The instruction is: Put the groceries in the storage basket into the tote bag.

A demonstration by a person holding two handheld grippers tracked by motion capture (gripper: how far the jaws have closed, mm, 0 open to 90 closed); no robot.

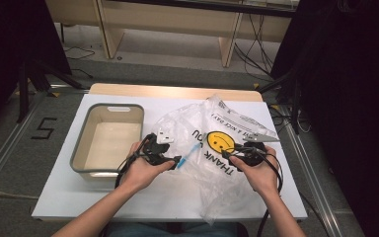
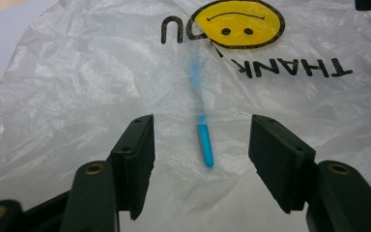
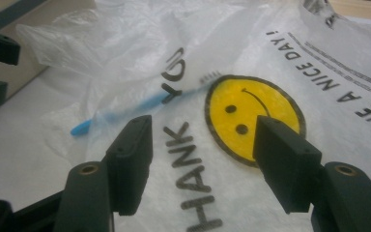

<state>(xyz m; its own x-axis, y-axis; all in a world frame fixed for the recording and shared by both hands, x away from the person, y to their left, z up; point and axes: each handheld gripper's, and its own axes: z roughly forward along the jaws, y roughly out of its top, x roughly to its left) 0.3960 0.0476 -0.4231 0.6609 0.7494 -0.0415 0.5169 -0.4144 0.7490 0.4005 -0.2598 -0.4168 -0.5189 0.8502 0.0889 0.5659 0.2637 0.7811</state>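
I have both grippers over a white tabletop point(image 1: 59, 197). The left gripper point(image 2: 200, 145) stands wide, its jaws either side of the blue toothbrush point(image 2: 205, 145) without touching it; the brush handle end pokes out of the clear plastic bag point(image 1: 212, 187), its head inside. The right gripper point(image 3: 200, 145) is wide too, empty above the bag's yellow smiley point(image 3: 253, 113). A grey-rimmed bin point(image 1: 79, 153) sits left; black curtains point(image 1: 355, 74) flank the table.
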